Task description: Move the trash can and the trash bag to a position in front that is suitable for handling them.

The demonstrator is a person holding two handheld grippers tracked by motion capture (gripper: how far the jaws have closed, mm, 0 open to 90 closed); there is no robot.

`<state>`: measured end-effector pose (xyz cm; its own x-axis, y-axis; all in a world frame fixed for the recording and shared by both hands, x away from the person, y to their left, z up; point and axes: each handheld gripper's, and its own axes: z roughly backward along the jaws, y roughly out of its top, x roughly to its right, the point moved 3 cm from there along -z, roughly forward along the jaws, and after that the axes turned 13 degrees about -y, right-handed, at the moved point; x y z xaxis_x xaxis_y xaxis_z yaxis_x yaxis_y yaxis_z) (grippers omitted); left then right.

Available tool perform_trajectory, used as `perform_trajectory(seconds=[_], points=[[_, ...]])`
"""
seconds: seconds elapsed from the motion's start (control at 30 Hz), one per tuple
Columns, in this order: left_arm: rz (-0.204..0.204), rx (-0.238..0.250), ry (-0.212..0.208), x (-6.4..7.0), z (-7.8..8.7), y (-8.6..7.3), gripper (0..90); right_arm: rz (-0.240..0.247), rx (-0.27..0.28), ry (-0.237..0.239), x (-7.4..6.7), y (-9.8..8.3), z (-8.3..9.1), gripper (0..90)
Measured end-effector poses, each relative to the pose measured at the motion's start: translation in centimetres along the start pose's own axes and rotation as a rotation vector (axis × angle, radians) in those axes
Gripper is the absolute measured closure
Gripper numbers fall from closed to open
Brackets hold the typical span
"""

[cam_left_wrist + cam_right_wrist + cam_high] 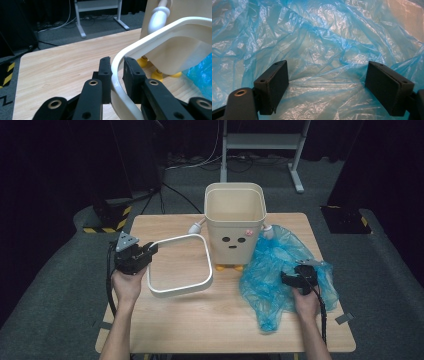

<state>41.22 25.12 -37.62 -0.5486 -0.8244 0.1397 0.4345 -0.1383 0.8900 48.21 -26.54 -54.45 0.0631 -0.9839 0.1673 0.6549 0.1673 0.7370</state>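
A cream bin (pixel 234 220) with a drawn face stands at the back middle of the wooden table (pixel 220 320). My left gripper (pixel 144 253) is shut on the left edge of a white square rim ring (pixel 180 265). In the left gripper view the ring (pixel 160 37) passes between the pads of the left gripper (pixel 117 67). A crumpled blue plastic bag (pixel 280 270) lies to the right of the bin. My right gripper (pixel 292 279) hovers over it. In the right gripper view the right gripper (pixel 327 82) stands open above the bag (pixel 317 37), its jaws wide apart.
The bin has small white arms (pixel 160 15) and yellow feet (pixel 157 73). Beyond the table stands a grey metal frame (pixel 260 142) with cables on the floor. A black-and-yellow striped block (pixel 107 217) lies at the back left.
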Motion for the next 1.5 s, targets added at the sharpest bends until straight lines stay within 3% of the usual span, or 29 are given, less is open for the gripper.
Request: perform_trajectory(seconds=[0.53, 0.8, 0.93, 1.27, 1.5], points=[[0.004, -0.029, 0.002, -0.2, -1.2, -2.2, 77.0, 0.0, 0.0, 0.0, 0.0, 0.0, 0.0, 18.7], [0.029, -0.031, 0.004, -0.6, -1.6, -3.2, 77.0, 0.0, 0.0, 0.0, 0.0, 0.0, 0.0, 18.7], [0.03, -0.039, 0.029, -1.0, -2.0, -3.8, 77.0, 0.0, 0.0, 0.0, 0.0, 0.0, 0.0, 18.7], [0.061, -0.043, 0.044, -1.7, -2.9, -5.0, 77.0, 0.0, 0.0, 0.0, 0.0, 0.0, 0.0, 18.7], [0.056, -0.059, 0.075, -2.1, -3.7, -5.7, 77.0, 0.0, 0.0, 0.0, 0.0, 0.0, 0.0, 18.7]])
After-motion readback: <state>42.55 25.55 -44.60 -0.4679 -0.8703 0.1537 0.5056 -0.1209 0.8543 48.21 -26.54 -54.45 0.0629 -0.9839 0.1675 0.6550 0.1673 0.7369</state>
